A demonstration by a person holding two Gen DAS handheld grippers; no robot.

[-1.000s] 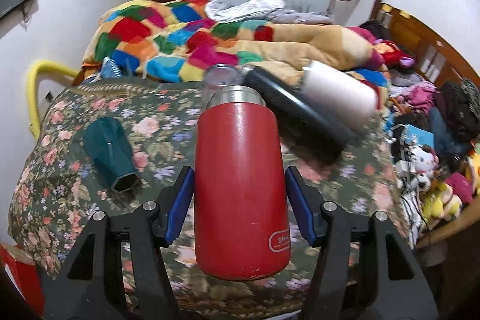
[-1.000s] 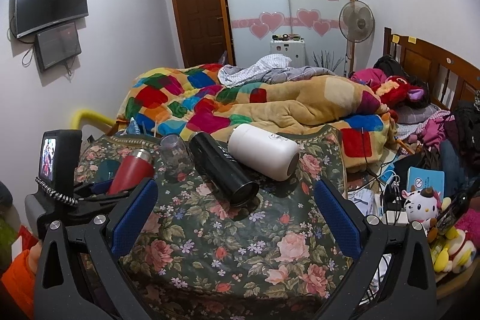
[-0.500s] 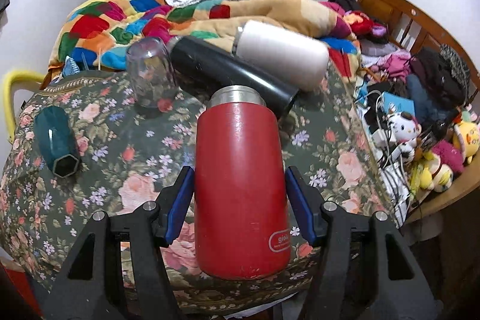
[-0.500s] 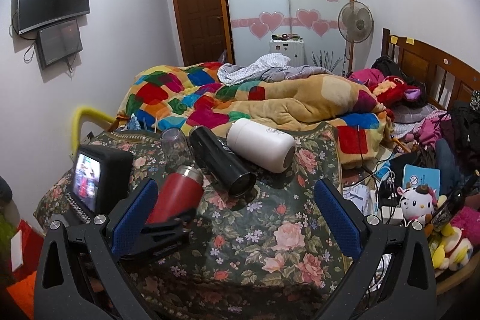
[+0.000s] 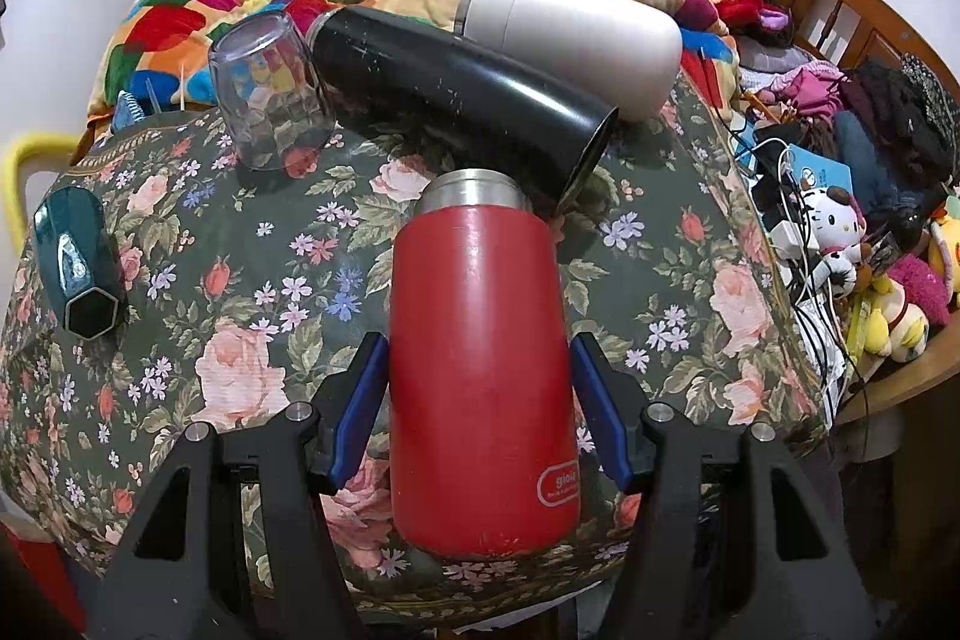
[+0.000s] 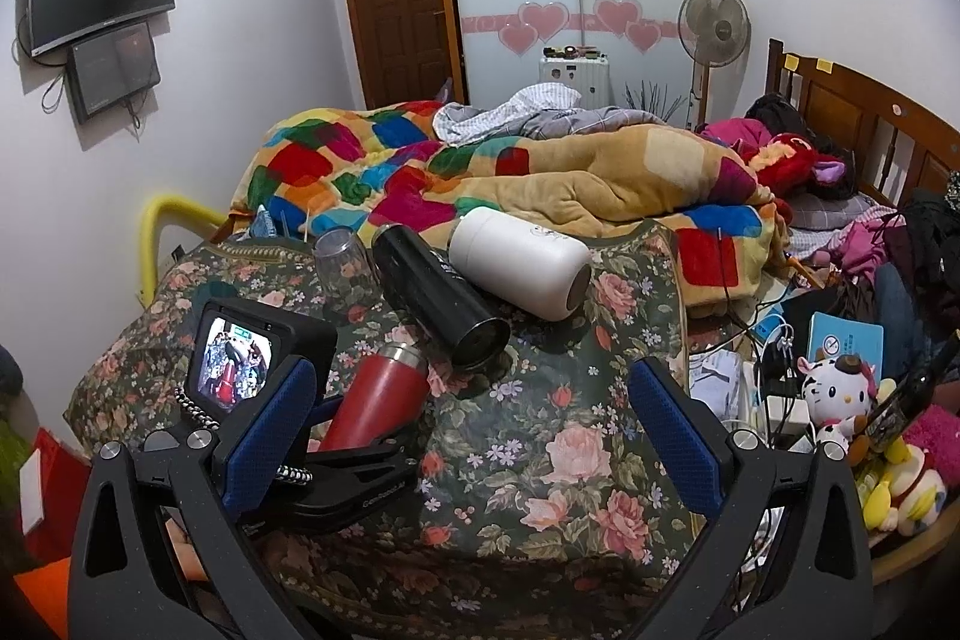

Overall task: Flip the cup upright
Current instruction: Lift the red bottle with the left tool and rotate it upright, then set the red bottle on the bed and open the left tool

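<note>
My left gripper (image 5: 480, 412) is shut on a red flask (image 5: 480, 370) with a steel neck, held above the floral table (image 5: 252, 316), its neck pointing away and tilted. In the right wrist view the red flask (image 6: 384, 394) leans up to the right in the left gripper (image 6: 336, 436). My right gripper (image 6: 474, 436) is open and empty over the table's front. A black flask (image 5: 462, 94) and a white flask (image 5: 570, 28) lie on their sides at the back. A clear glass (image 5: 270, 88) stands upside down at the back left.
A dark green cup (image 5: 78, 262) lies on its side at the table's left edge. A bed with a patchwork quilt (image 6: 480, 160) is behind the table. Plush toys and cables (image 6: 840, 400) crowd the right side.
My left gripper has carried the red flask right and toward the table's middle, tilting it further up. The right gripper has stayed open and nearly still.
</note>
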